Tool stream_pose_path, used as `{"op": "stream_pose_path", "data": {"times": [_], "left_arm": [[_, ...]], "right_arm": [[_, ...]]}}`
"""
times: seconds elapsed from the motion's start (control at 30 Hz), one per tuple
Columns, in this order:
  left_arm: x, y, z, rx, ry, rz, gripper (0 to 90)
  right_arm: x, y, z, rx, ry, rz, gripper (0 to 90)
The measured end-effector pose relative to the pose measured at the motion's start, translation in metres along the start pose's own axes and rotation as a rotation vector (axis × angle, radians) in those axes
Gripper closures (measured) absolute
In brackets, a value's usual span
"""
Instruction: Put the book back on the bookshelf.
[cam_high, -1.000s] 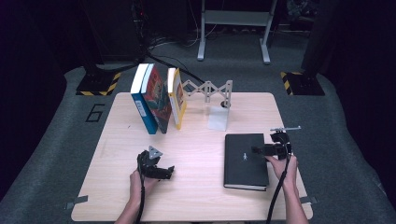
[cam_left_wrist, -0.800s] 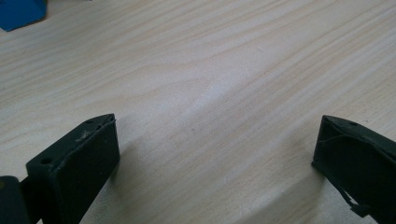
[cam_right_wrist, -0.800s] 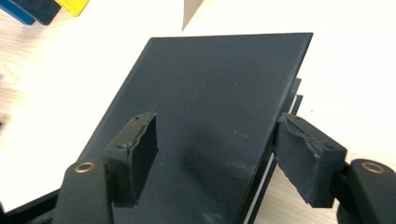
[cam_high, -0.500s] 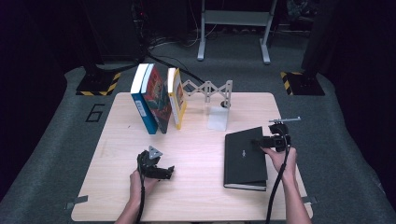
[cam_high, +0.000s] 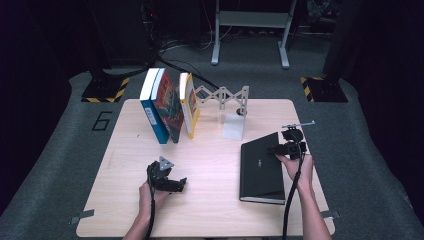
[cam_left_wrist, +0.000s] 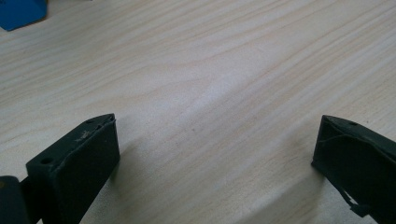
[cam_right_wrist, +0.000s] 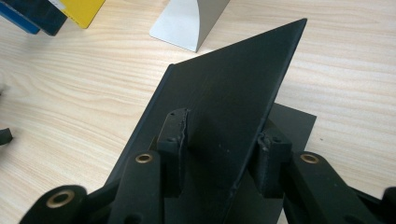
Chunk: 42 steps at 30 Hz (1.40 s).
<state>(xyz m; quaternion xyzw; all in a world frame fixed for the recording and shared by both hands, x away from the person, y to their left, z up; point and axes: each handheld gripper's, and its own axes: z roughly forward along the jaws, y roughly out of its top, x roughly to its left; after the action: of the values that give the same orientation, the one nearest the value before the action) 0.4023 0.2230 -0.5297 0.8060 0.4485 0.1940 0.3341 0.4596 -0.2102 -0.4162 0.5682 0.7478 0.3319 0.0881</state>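
Observation:
A black book (cam_high: 260, 165) lies on the right part of the wooden table (cam_high: 210, 215). My right gripper (cam_high: 280, 150) is shut on its right edge, and its jaws have just been closing with the book between them. In the right gripper view the book (cam_right_wrist: 233, 79) tilts up between the pads (cam_right_wrist: 173, 140), and a flat black part stays on the table under it. My left gripper (cam_high: 177, 184) rests open near the table's front left. Between its jaws is bare wood (cam_left_wrist: 215, 140).
Three books (cam_high: 167, 105) stand upright at the back left of the table. A white bookend (cam_high: 234, 127) on a grey accordion arm (cam_high: 220, 95) stands behind the black book. Dark floor and metal stands surround the table.
The right hand has risen a little, lifting the black book's right edge off the table. The left gripper has not moved.

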Motion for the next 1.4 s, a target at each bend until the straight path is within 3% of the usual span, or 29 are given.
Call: {"op": "stream_pose_path", "data": {"times": [0.27,0.57,0.73,0.8,1.0,1.23,1.4], "left_arm": [[0.000,0.000,0.000,0.000,0.002,-0.003,0.2],[0.000,0.000,0.000,0.000,0.003,-0.003,0.2],[-0.001,0.000,0.000,-0.004,0.009,-0.006,0.3],[-0.001,0.000,0.000,-0.004,0.010,-0.006,0.3],[-0.001,0.000,0.000,-0.003,0.012,-0.009,0.2],[-0.001,0.000,0.000,-0.002,0.012,-0.011,0.3],[-0.002,0.000,0.000,-0.002,0.013,-0.013,0.3]], "right_arm": [[0.002,0.000,0.003,0.012,0.046,0.005,65.0],[0.008,0.009,0.002,0.043,0.057,-0.067,68.1],[0.008,0.014,-0.001,0.055,0.026,-0.106,68.2],[0.010,0.019,-0.006,0.054,-0.012,-0.134,69.9],[0.012,0.030,-0.010,0.066,-0.065,-0.178,72.1],[0.005,0.032,-0.009,0.072,-0.054,-0.164,72.7],[0.008,0.040,-0.008,0.095,-0.073,-0.224,72.6]]}}
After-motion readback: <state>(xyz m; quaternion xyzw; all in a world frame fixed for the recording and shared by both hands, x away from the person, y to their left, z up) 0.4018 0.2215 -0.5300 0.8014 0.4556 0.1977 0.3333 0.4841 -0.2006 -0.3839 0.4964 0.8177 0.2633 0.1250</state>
